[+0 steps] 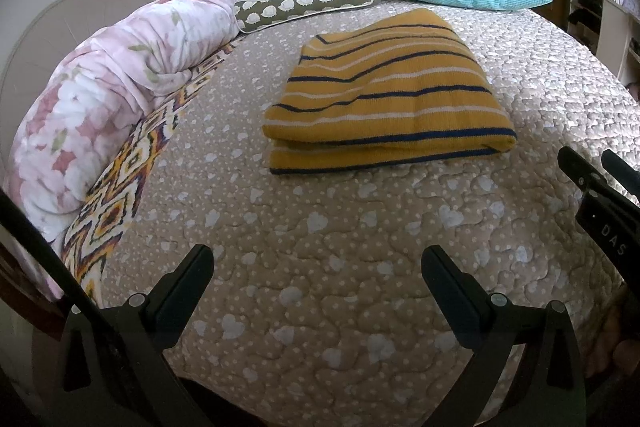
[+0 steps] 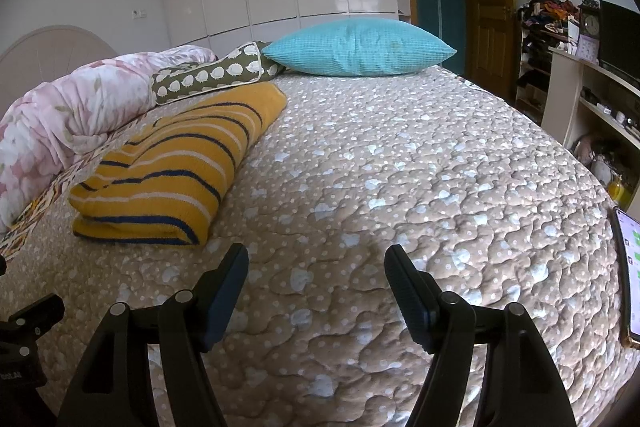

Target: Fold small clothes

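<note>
A mustard-yellow knitted garment with navy and white stripes (image 1: 384, 95) lies folded into a thick rectangle on the beige quilted bedspread (image 1: 320, 247). In the right wrist view the same folded garment (image 2: 176, 167) sits to the left. My left gripper (image 1: 318, 259) is open and empty, held back from the garment's near edge. My right gripper (image 2: 316, 259) is also open and empty, to the right of the garment. Part of the right gripper (image 1: 600, 187) shows at the right edge of the left wrist view.
A rolled floral duvet (image 1: 100, 99) and a green patterned bolster (image 1: 308, 1) line the bed's left side. A turquoise pillow (image 2: 360, 47) lies at the far end. A phone (image 2: 630, 275) rests at the bed's right edge. Shelves (image 2: 592, 99) stand to the right.
</note>
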Action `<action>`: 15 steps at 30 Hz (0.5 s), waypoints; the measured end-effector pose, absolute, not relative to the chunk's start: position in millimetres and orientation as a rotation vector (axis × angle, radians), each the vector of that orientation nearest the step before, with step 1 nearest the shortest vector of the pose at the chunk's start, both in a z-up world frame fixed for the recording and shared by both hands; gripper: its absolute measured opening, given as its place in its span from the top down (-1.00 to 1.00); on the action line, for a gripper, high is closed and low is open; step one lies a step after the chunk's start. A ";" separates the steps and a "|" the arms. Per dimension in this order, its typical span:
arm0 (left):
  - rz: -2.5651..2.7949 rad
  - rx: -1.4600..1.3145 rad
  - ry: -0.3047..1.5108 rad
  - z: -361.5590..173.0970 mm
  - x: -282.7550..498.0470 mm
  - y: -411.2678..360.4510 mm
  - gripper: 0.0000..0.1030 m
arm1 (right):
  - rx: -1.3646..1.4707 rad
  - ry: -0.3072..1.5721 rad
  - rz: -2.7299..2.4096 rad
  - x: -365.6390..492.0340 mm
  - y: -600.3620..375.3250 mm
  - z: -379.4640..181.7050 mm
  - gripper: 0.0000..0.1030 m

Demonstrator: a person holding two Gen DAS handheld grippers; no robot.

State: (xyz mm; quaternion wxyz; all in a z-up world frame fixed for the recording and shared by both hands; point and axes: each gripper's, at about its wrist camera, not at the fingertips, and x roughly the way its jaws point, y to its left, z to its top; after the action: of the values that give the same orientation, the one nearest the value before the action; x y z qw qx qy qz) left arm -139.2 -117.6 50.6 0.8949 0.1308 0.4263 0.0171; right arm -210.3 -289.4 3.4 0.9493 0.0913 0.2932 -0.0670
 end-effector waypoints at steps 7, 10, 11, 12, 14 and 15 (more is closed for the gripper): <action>0.035 0.270 0.885 50.0 -139.4 -118.3 -1.00 | 0.184 0.598 -0.135 -209.8 -289.6 2.7 -0.47; 0.035 0.268 0.886 50.0 -139.7 -117.8 -1.00 | 0.183 0.598 -0.134 -209.4 -289.0 2.7 -0.47; 0.034 0.268 0.886 50.1 -139.5 -117.9 -1.00 | 0.182 0.599 -0.134 -209.3 -289.5 2.1 -0.48; 0.034 0.269 0.886 50.2 -139.2 -118.1 -0.99 | 0.181 0.599 -0.133 -209.1 -289.6 1.7 -0.48; 0.031 0.268 0.887 48.5 -139.5 -117.8 -1.00 | 0.181 0.600 -0.134 -209.1 -289.5 1.7 -0.48; 0.031 0.268 0.888 47.4 -139.6 -117.7 -1.00 | 0.181 0.600 -0.134 -209.2 -289.6 1.6 -0.48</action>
State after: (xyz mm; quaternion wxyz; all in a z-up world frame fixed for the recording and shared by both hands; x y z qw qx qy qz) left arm -139.6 -117.7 47.4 0.8944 0.1290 0.4280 0.0148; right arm -209.2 -289.6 1.6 0.9491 0.0891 0.2947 -0.0659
